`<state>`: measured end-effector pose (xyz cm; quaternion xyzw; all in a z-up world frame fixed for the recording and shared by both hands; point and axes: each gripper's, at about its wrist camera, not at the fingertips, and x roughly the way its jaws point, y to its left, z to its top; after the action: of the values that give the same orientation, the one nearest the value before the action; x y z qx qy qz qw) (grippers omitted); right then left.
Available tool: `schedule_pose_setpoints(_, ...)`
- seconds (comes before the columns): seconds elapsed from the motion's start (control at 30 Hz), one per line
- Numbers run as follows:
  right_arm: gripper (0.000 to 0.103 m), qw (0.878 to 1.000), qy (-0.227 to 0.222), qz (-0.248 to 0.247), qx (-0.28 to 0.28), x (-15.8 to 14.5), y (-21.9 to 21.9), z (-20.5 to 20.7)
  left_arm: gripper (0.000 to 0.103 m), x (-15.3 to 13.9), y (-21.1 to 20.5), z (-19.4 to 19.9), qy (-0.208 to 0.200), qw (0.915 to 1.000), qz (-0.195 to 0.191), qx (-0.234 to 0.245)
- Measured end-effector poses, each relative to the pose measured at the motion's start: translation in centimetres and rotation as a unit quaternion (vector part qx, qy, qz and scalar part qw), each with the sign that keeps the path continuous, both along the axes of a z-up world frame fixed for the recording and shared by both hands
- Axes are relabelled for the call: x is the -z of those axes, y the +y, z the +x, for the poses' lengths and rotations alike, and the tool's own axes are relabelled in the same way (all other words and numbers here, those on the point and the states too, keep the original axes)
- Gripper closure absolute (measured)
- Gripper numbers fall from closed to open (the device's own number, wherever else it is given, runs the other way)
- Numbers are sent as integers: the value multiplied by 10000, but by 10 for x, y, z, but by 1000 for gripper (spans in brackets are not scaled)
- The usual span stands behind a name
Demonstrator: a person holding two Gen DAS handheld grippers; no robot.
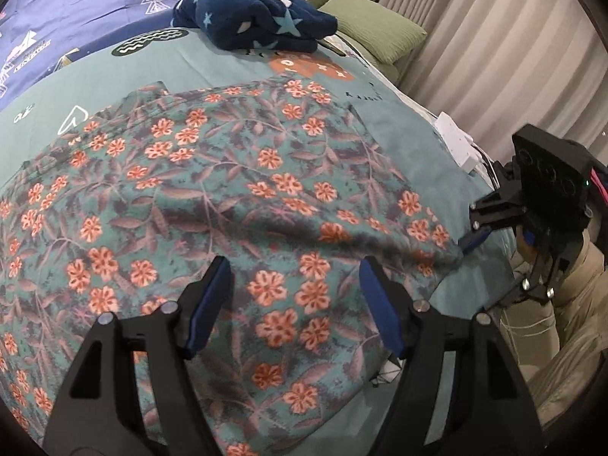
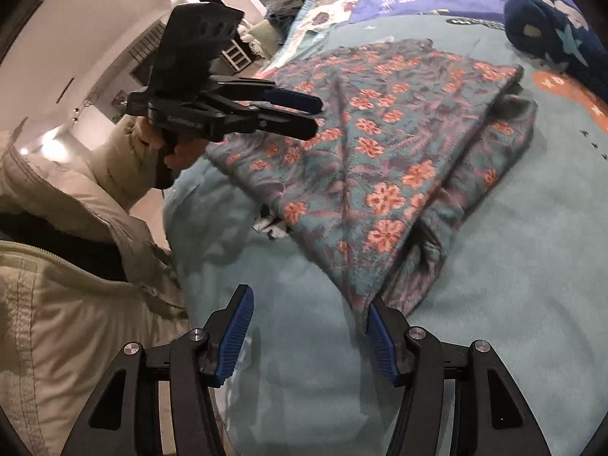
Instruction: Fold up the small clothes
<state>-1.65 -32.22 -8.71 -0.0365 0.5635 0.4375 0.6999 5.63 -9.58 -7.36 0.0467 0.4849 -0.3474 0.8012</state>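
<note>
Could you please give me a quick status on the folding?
Left gripper open, hovering over floral garment. Right gripper open at its near corner, nothing gripped. Garment folded over on bed. Navy starred fleece lies clear.

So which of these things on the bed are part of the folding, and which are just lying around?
Part of the job:
floral garment
left claw
right claw

Just lying about:
star-patterned navy fleece
green pillow
white box
</note>
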Motion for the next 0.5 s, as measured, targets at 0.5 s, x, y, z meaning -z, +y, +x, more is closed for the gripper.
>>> schedule_pose_setpoints(0.5, 64, 9750, -419, 345, 2156, -21, -31, 67, 32, 8, 16, -66, -82, 9977, 201, 639)
